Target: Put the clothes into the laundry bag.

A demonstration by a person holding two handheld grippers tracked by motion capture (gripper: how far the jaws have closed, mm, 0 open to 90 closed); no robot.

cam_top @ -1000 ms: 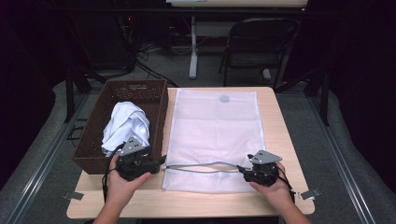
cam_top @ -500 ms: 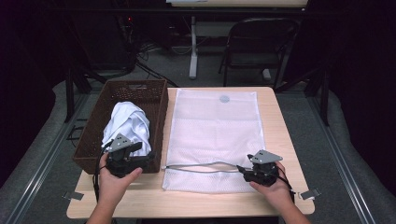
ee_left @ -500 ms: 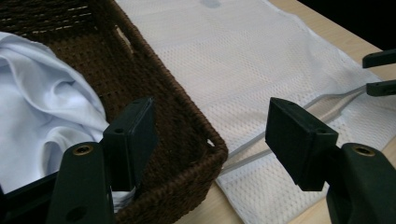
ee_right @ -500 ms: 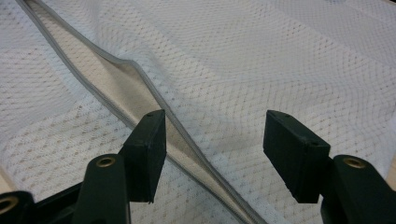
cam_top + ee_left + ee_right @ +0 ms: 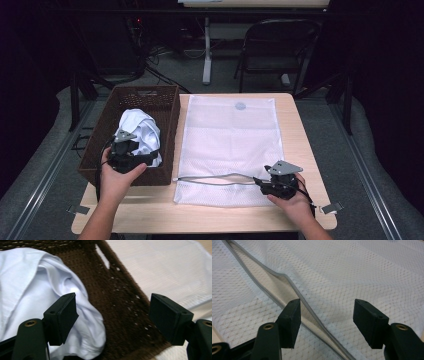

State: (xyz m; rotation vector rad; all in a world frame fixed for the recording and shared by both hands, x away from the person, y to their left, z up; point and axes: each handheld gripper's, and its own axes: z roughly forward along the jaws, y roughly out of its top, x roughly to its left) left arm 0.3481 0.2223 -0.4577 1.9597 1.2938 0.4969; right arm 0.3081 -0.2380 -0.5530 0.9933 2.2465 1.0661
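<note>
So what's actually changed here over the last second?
The left gripper has moved from the table's near edge, by the mesh bag's corner, over into the basket, above the white shirt. Its fingers have just been opening, with nothing between them. The right gripper, bag and shirt stayed put.

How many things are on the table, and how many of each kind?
Brown basket: 1
White cloth in the basket: 1
White mesh bag: 1
Black gripper: 2, the left gripper and the right gripper
Total: 5
</note>
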